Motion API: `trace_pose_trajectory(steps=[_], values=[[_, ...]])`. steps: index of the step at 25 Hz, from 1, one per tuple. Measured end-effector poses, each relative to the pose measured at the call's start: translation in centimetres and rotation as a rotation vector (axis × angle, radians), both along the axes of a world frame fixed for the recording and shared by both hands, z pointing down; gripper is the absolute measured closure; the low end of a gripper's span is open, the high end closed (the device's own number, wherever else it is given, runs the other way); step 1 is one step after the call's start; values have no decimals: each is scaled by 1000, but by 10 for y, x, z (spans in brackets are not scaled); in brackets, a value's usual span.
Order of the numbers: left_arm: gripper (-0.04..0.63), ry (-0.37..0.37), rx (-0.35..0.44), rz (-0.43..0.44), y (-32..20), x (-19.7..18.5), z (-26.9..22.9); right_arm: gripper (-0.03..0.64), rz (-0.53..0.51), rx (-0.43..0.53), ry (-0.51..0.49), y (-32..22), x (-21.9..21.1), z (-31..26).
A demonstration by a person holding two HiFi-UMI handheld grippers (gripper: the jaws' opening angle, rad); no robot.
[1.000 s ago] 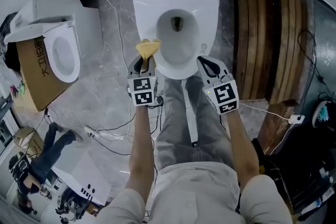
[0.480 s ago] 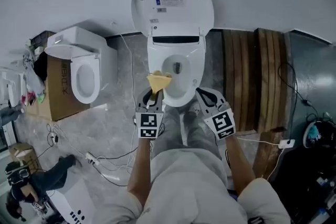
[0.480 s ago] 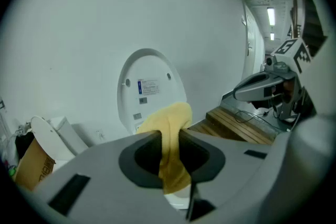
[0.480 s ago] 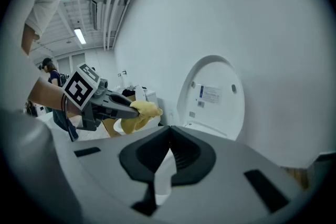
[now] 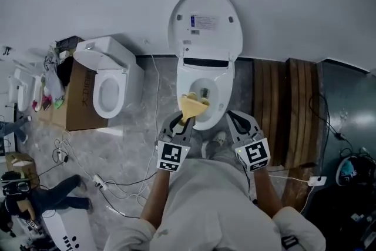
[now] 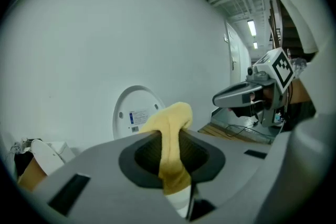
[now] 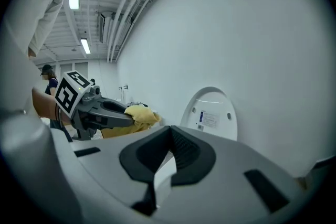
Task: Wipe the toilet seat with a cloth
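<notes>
Left hand-held gripper (image 5: 181, 120) tight on cloth (image 5: 192, 106), right hand-held gripper (image 5: 234, 117) closed, second toilet (image 5: 125, 82) alongside.

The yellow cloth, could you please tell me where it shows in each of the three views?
Head view: cloth at centre, in the left tongs, over the toilet seat.
Left gripper view: centre, pinched between the tongs.
Right gripper view: left of centre, in the left tongs.
Shared landmark: the raised toilet lid, visible in all three.
</notes>
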State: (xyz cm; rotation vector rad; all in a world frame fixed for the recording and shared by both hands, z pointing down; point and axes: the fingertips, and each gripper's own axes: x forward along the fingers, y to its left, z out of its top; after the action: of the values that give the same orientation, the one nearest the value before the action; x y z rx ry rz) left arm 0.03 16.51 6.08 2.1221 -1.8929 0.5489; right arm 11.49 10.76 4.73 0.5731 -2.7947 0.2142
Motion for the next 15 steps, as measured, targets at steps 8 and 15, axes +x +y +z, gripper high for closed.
trace_pose_trajectory(steps=[8, 15], values=[[514, 33, 55, 15, 0, 19, -27, 611, 5, 82, -50, -6, 4, -37], [514, 18, 92, 21, -9, 23, -44, 611, 23, 85, -68, -5, 11, -44]])
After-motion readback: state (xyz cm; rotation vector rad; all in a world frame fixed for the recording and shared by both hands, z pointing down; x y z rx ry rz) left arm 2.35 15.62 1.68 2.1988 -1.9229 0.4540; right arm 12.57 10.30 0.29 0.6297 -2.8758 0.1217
